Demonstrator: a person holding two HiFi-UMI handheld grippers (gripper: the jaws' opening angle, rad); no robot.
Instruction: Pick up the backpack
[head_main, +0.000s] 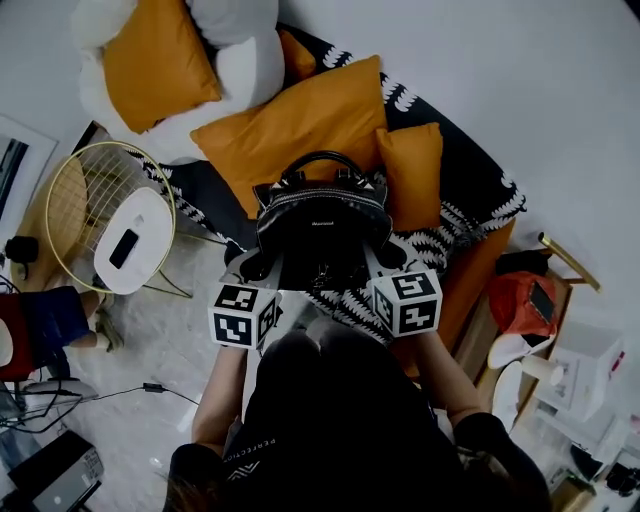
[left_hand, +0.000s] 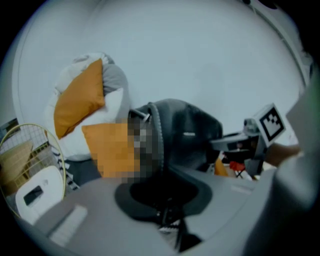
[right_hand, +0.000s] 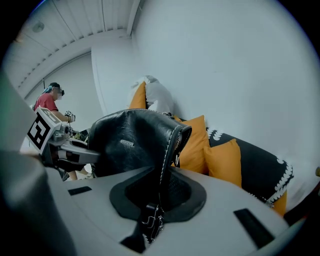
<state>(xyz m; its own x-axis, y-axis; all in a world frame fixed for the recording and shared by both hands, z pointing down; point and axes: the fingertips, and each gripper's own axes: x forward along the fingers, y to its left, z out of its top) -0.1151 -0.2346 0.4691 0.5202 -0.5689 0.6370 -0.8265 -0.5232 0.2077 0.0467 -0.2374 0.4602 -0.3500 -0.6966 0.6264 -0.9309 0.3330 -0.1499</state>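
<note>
Close to you, your left gripper (head_main: 262, 268) and right gripper (head_main: 386, 258) are each pinched tight on one of the shoulder straps (right_hand: 167, 160) of the black backpack (head_main: 322, 225). There is one on each side, so the bag hangs level and does not tip. The backpack is in the middle of the frame between them and looks lifted off the sofa (head_main: 470, 190), with the orange cushions (head_main: 300, 125) behind it near the top.

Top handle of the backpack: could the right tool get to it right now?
Probably not: the right tool is clamped on the backpack's side strap, the left tool on the other side. The top handle stands uncovered, but reaching it means letting go.
</note>
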